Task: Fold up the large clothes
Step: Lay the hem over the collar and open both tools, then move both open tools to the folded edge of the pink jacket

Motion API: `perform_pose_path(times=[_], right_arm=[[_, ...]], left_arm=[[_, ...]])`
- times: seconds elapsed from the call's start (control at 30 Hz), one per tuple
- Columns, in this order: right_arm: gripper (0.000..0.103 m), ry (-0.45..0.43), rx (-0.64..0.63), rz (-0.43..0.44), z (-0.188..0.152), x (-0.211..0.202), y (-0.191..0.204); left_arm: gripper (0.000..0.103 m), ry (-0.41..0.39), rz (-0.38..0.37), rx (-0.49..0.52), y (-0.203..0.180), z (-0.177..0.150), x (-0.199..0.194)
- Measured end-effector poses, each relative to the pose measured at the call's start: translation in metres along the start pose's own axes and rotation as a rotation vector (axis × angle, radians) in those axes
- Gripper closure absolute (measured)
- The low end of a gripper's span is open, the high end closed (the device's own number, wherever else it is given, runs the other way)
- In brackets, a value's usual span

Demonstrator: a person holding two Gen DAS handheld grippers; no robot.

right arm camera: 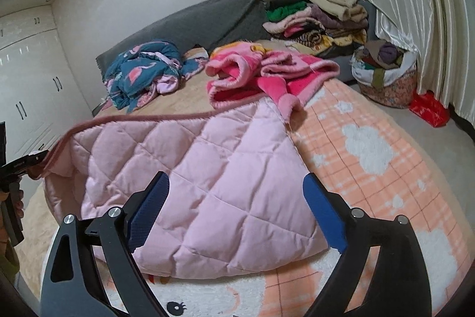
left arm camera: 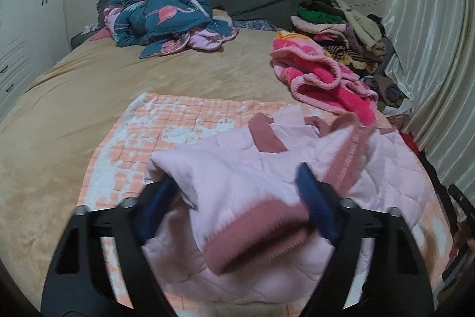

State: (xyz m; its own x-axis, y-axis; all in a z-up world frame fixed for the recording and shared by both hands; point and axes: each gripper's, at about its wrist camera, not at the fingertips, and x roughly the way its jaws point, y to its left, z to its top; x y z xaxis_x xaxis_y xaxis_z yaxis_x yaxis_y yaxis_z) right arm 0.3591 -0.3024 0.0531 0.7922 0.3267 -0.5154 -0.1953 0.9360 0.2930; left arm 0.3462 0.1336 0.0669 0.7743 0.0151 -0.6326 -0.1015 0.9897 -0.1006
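The pink jacket (right arm camera: 207,186) lies on the checked blanket (right arm camera: 386,168) on the bed (left arm camera: 59,138), partly folded. The left gripper (left arm camera: 237,198) has its fingers wide apart, with a sleeve cuff (left arm camera: 255,239) bunched loosely between them, so nothing is pinched. The right gripper (right arm camera: 234,210) is wide apart too, hanging just over the jacket's near corner.

The puffy cloth could spring back and undo the fold, because no fingers press it down. The loose cuff could catch on a blue finger pad (left arm camera: 317,207) and get dragged when that hand pulls away. The zip edge (right arm camera: 133,121) sticks out and could make the next fold crooked
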Motion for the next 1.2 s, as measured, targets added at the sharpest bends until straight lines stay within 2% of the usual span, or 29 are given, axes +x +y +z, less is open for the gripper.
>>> perform_pose_path(times=[0.03, 0.07, 0.23, 0.43, 0.63, 0.77, 1.0, 1.2], right_arm=[[0.011, -0.011, -0.005, 0.003, 0.0, -0.004, 0.002], [0.011, -0.017, -0.008, 0.006, 0.0, -0.007, 0.005], [0.01, -0.039, -0.043, -0.007, 0.003, -0.022, 0.016], [0.005, -0.095, -0.08, -0.011, 0.007, -0.045, 0.027], [0.004, -0.11, -0.12, -0.027, 0.015, -0.052, 0.036], [0.004, -0.113, -0.136, -0.034, 0.017, -0.049, 0.038], [0.004, -0.068, -0.136, -0.087, 0.012, -0.021, 0.026], [0.004, 0.031, -0.133, -0.16, 0.002, 0.028, 0.008]], left_arm=[[0.012, -0.013, 0.012, 0.019, -0.003, -0.001, -0.004], [0.011, -0.032, 0.03, 0.042, -0.006, -0.002, -0.008], [0.009, -0.087, 0.046, 0.114, -0.019, -0.006, -0.029], [0.009, -0.14, 0.052, 0.133, -0.026, -0.01, -0.055], [0.009, -0.144, 0.076, 0.147, -0.024, -0.017, -0.065], [0.009, -0.129, 0.122, 0.156, -0.012, -0.026, -0.063], [0.009, -0.072, 0.175, 0.148, 0.012, -0.039, -0.039], [0.009, 0.006, 0.205, 0.127, 0.035, -0.054, -0.004]])
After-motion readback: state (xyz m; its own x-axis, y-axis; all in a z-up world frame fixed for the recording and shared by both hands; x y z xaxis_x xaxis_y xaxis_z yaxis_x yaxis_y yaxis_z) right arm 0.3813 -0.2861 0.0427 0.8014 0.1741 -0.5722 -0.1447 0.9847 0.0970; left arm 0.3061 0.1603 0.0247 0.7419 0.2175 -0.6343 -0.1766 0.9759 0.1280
